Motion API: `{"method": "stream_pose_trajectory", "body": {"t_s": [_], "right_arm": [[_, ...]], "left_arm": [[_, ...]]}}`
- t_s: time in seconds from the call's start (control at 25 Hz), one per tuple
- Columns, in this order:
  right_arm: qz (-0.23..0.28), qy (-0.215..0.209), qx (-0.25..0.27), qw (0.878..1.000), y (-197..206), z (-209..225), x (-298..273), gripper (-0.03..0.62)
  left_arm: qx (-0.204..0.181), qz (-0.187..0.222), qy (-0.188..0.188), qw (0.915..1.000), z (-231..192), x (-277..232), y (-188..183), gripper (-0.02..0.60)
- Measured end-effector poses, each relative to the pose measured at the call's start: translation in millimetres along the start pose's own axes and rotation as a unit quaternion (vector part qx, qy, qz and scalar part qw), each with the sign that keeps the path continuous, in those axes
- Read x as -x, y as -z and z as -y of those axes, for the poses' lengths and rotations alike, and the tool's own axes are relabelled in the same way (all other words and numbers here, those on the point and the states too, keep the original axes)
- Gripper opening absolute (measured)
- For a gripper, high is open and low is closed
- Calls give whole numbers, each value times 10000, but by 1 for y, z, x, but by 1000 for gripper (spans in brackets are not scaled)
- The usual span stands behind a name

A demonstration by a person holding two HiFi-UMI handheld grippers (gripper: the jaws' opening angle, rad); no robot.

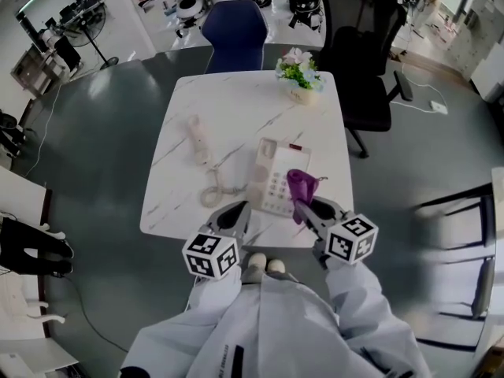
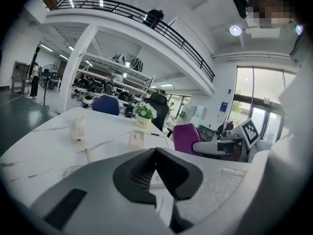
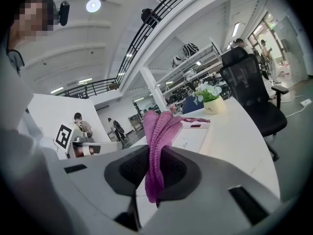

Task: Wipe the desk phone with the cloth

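Purple cloth [image 3: 159, 131] pinched in right tool [image 3: 155, 166] by desk phone [image 1: 276, 181].

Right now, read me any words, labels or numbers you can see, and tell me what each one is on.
"Life", on the white flower pot; small, only just legible.
Keys and labels on the desk phone: too small to read.
Print on the blue wall sign: too blurred to read.

Grey floor [image 1: 102, 132], white marble table [image 1: 236, 101], black office chair [image 1: 362, 42], blue chair [image 1: 235, 28]
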State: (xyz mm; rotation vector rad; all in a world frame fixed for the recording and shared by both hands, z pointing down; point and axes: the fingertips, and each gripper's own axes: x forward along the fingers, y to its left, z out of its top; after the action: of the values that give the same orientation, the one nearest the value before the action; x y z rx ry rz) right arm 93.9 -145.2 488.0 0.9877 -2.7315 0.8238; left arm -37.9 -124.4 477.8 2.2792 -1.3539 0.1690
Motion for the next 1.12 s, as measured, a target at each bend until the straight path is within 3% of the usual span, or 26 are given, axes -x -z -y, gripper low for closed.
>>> {"method": "stream_pose_trajectory", "body": {"t_s": [0.6,1.12], "right_arm": [[423,438,258,9978,-46,28,-18,41],[594,1211,534,9894,-75,60,-41,41]], "left_arm": [[12,-52,27,10000,-2,-22,-8,-2],[34,-249,347,9991,-28,-53,-17,-3]]}}
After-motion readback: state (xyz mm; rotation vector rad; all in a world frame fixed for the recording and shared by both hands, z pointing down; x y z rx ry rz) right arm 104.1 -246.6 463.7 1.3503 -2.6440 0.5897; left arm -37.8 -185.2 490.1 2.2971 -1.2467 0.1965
